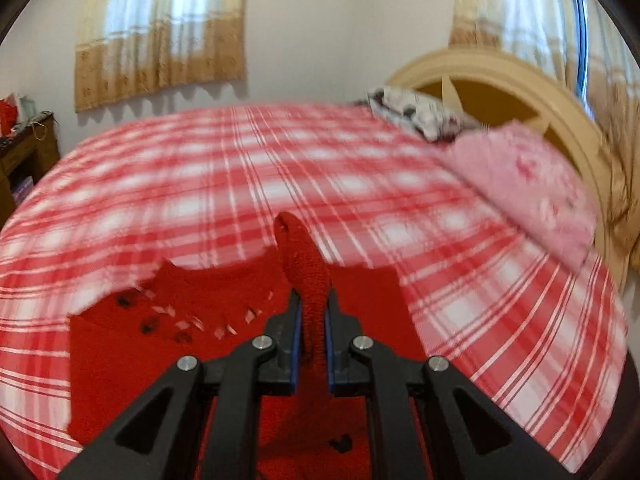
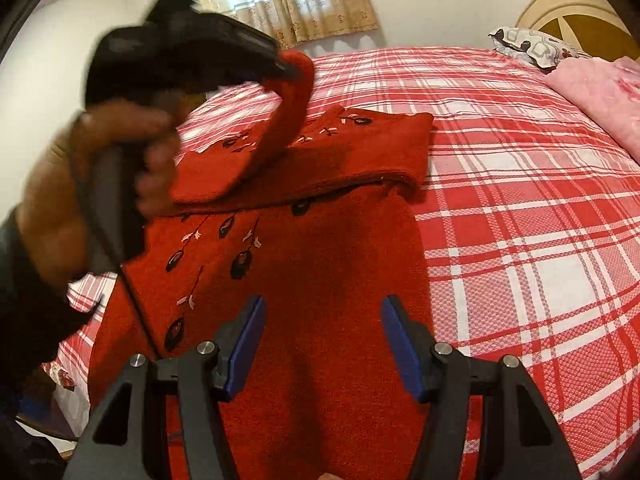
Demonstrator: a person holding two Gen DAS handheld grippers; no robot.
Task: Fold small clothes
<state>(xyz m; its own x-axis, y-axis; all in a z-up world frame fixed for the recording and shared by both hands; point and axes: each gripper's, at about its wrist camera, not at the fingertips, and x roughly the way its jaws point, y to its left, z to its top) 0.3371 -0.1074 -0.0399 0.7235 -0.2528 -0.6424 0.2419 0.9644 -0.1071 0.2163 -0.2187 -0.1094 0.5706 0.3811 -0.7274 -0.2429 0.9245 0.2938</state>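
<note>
The red sweater (image 2: 312, 264) lies spread on the bed (image 2: 520, 208), on its red-and-white checked cover, with its top part already folded back over the body and the embroidered flowers showing on the left side. The left hand-held gripper (image 2: 286, 68) is clamped tight on a narrow strip of the red knit, a sleeve (image 2: 288, 120) by the look of it, which rises from the garment in a long arc to the pinched end. In the left wrist view that strip runs straight up between the closed blue pads (image 1: 297, 320). The person's left hand (image 2: 120, 152) grips the handle, blurred.

The right hand-held gripper (image 2: 323, 344) hangs over the lower body of the sleeve's garment with its jaws standing about half open and nothing between them; it touches no cloth that I can see.

The risks, as I judge them:

1. The sleeve is held only at its tip, so the thick knit could slide out of the pads if it is swung quickly.
2. With nothing pinning the body, a pull on the sleeve could drag the folded top part askew or undo it.
3. Laid down loosely, the sleeve may land twisted or bunched, leaving a lumpy fold.
4. The near edge lies close to the bed's side, so a tug toward the person could pull it over.
</note>
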